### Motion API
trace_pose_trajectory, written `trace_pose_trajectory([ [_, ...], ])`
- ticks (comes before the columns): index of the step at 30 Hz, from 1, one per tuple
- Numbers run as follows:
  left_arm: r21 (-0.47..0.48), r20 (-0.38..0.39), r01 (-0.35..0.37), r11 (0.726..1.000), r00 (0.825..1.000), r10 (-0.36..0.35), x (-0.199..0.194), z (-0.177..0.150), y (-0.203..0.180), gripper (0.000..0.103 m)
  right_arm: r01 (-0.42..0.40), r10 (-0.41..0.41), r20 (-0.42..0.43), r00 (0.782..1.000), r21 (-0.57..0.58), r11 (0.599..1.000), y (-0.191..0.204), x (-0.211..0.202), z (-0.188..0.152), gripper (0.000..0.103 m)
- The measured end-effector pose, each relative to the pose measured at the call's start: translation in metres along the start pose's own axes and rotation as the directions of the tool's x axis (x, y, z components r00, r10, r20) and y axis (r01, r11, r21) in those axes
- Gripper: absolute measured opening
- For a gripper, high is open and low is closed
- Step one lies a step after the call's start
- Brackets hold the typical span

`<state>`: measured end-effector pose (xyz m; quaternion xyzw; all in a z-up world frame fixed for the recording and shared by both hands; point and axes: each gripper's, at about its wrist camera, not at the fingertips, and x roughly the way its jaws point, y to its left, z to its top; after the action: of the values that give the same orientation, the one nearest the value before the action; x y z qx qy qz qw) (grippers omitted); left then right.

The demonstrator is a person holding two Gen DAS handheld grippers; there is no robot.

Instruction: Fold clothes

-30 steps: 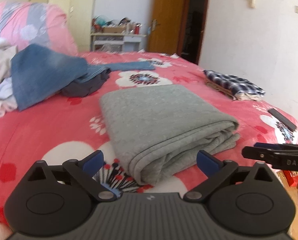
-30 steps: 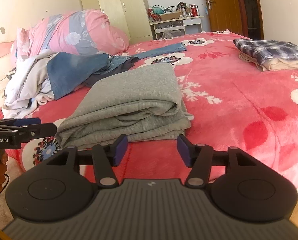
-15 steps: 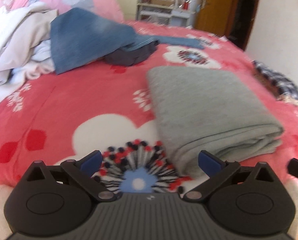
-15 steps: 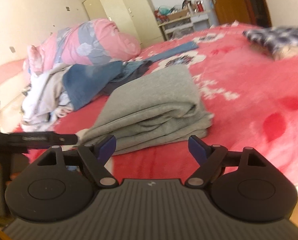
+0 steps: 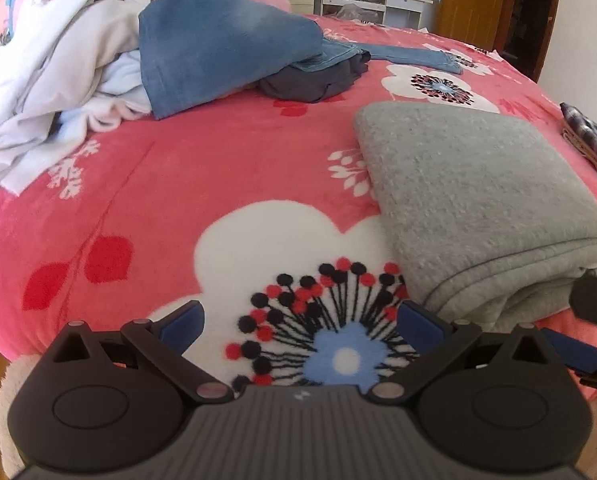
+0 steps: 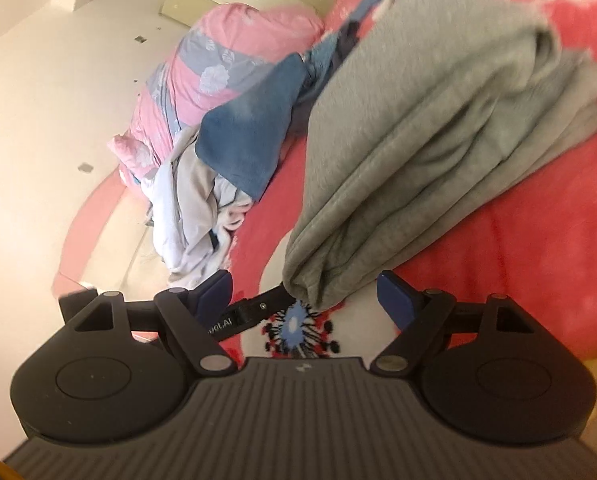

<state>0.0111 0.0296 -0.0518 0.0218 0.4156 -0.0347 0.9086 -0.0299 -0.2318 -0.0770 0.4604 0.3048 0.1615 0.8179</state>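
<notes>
A folded grey garment [image 5: 478, 200] lies on the red flowered bed cover [image 5: 178, 184], to the right of my left gripper [image 5: 300, 322]. That gripper is open over the white flower print near the bed's edge and holds nothing. One of the right gripper's fingers [image 5: 574, 354] shows at the garment's near corner. In the right wrist view, which is tilted, the grey garment [image 6: 418, 140] fills the upper right. Its near corner sits between the spread tips of my open right gripper [image 6: 306, 296]. A black finger [image 6: 258, 308] of the left gripper lies just beside that corner.
A heap of unfolded clothes sits at the back left: a denim piece [image 5: 218, 40], white garments [image 5: 50, 72] and a dark grey one [image 5: 318, 84]. A folded plaid stack [image 5: 590, 140] lies at the far right. A pink quilt roll [image 6: 226, 60] lies behind the heap.
My left gripper swung left and dropped toward the bed's near edge. My right gripper rolled sideways and closed in on the garment's near corner. Both stayed open.
</notes>
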Motion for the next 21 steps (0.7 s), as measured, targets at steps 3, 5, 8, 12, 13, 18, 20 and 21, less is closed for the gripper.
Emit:
trace_pose_trajectory([
  [3, 0.014, 0.002, -0.022, 1.0, 1.0, 0.022, 0.002, 0.0, 0.0, 0.103, -0.036, 0.036, -0.003, 0.999, 0.089, 0.995, -0.007, 0.009, 0.001, 0.08],
  [5, 0.017, 0.0, -0.023, 1.0, 1.0, 0.023, 0.003, 0.0, 0.0, 0.103, -0.046, 0.046, 0.001, 0.999, 0.141, 0.989, -0.011, 0.014, 0.001, 0.08],
  [8, 0.022, -0.002, -0.029, 0.999, 1.0, 0.029, 0.004, -0.001, 0.0, 0.103, -0.029, 0.028, 0.008, 1.0, 0.217, 0.976, -0.018, 0.019, 0.0, 0.08],
  [12, 0.03, -0.005, -0.039, 0.999, 0.999, 0.039, 0.006, -0.003, -0.001, 0.103, -0.034, 0.026, 0.031, 0.999, 0.289, 0.957, -0.026, 0.023, -0.004, 0.08],
  [13, 0.03, -0.007, -0.041, 0.999, 0.999, 0.041, 0.007, -0.003, -0.001, 0.103, -0.038, 0.027, 0.038, 0.999, 0.301, 0.953, -0.026, 0.023, -0.005, 0.08],
  [18, 0.043, -0.009, -0.055, 0.998, 0.998, 0.055, 0.01, -0.005, -0.002, 0.103, -0.055, 0.032, 0.07, 0.997, 0.349, 0.935, -0.028, 0.026, -0.005, 0.083],
  [20, 0.047, -0.011, -0.056, 0.997, 0.998, 0.057, 0.011, -0.006, -0.003, 0.103, -0.058, 0.031, 0.08, 0.996, 0.356, 0.933, -0.027, 0.027, -0.004, 0.084],
  [21, 0.048, -0.012, -0.057, 0.997, 0.998, 0.058, 0.012, -0.006, -0.003, 0.103, -0.058, 0.03, 0.085, 0.996, 0.358, 0.932, -0.026, 0.029, -0.003, 0.085],
])
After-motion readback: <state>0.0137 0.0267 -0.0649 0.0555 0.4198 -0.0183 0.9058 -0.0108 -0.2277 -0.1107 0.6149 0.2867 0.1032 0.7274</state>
